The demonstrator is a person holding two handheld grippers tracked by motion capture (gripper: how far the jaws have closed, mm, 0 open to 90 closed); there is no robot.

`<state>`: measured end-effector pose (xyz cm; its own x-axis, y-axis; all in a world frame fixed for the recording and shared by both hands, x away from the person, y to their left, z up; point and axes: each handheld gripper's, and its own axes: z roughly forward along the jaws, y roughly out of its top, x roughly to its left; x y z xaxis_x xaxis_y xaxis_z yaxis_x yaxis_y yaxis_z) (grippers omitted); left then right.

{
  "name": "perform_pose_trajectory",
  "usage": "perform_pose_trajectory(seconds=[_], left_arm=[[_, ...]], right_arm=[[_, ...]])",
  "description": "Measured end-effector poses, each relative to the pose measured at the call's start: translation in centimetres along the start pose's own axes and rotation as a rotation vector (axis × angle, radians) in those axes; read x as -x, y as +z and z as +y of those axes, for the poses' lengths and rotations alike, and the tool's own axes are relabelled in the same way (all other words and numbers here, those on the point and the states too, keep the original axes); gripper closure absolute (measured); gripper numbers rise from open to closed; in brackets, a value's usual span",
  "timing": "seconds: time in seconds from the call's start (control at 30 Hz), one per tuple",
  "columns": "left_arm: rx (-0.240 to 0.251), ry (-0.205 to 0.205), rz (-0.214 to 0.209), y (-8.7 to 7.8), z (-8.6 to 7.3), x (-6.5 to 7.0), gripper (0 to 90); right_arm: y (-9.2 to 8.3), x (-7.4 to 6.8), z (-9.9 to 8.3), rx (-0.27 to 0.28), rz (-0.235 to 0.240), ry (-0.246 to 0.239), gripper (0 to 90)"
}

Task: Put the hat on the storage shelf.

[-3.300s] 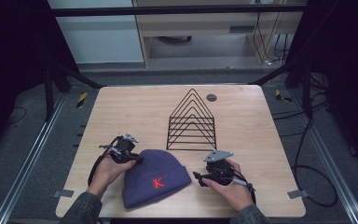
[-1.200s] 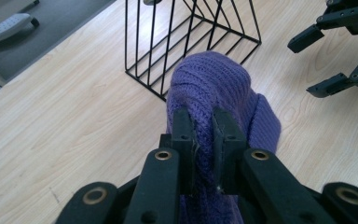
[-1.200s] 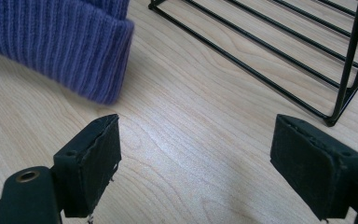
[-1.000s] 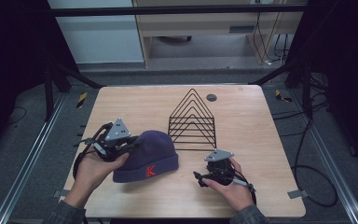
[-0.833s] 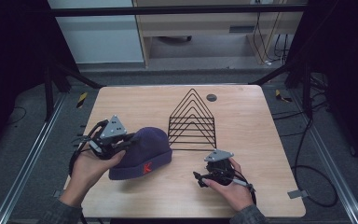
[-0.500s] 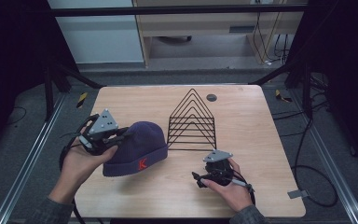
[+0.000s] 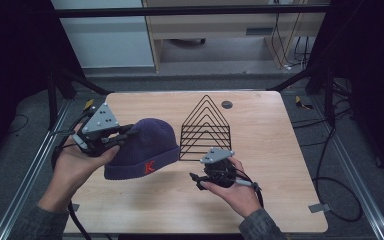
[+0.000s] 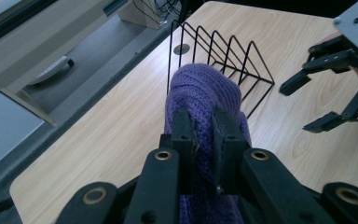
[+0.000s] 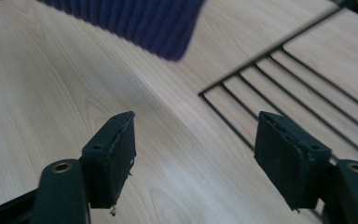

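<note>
Spanning the whole scene, the light wooden table [image 7: 280,165] carries every item, listed here in descending size. Purple knit beanie [image 7: 142,147]: clamped at its edge by the left claw [image 8: 200,140], whose jaws press together on a pinch of the knit; the body of the cap extends ahead of this claw, and its ribbed cuff with a red letter hangs lowest. It lies between the two claws in the high view, and one corner of its cuff shows ahead of the right claw [image 9: 193,158] in the right gripper view. Black wire rack [image 7: 205,127]: stands beyond the beanie from the left claw and just ahead and to the side of the right claw. Right claw [image 7: 200,181]: jaws apart with nothing between them, having just been closing; held over bare wood near the rack's base. Small dark disc [image 7: 226,104]: rests on the table past the rack, well apart from both claws.
</note>
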<state>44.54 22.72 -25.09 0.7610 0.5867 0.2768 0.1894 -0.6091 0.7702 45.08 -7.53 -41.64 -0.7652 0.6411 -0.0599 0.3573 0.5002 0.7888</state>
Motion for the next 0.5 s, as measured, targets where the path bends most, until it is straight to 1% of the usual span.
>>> perform_pose_trajectory(seconds=[0.1, 0.17, 0.23, 0.43, 0.5], left_arm=[[0.009, 0.009, -0.007, -0.1, 0.4, 0.1, 80.7], [0.013, 0.013, -0.017, -0.2, 0.6, 0.1, 80.7], [0.022, 0.018, -0.021, -0.4, 0.8, 0.2, 80.7], [0.052, 0.029, -0.048, -1.2, 1.6, 0.1, 80.7], [0.055, 0.031, -0.051, -1.3, 1.7, 0.1, 80.7]], right_arm=[[0.2, 0.0, 1.7, 0.005, 0.017, -0.019, 31.8], [0.3, 0.0, 2.4, 0.005, 0.025, -0.027, 31.8], [0.2, 0.0, 3.3, 0.003, 0.026, -0.049, 31.5], [0.0, 0.4, 5.2, 0.011, 0.062, -0.064, 29.8], [0.1, 0.6, 5.6, 0.007, 0.075, -0.061, 29.8]])
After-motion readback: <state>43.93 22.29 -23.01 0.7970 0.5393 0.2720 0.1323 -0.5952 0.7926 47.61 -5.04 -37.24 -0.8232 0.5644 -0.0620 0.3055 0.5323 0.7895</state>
